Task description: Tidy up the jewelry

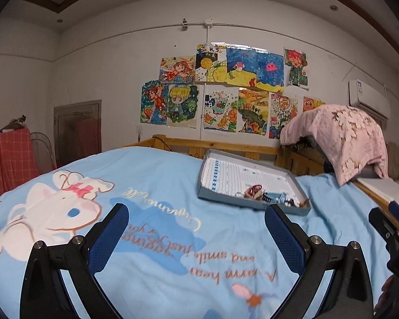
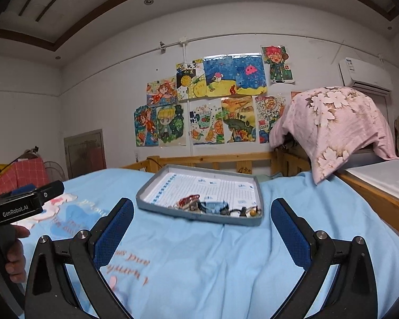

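Both grippers, left [image 1: 196, 228] and right [image 2: 202, 223], hang spread wide and empty over the soft blue bedspread [image 2: 226, 260]. Ahead, a shallow grey cardboard tray [image 2: 146, 204] holds a small tangled heap of jewelry [image 2: 215, 207] against its near rim. These look light, slippery and snag-prone; I'd pinch one chunky piece, not a strand.

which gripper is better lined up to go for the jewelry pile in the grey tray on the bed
Right, probably. In the right wrist view the small heap of jewelry in the shallow grey cardboard tray sits between the open right gripper fingers. In the left view the left gripper points left of it.
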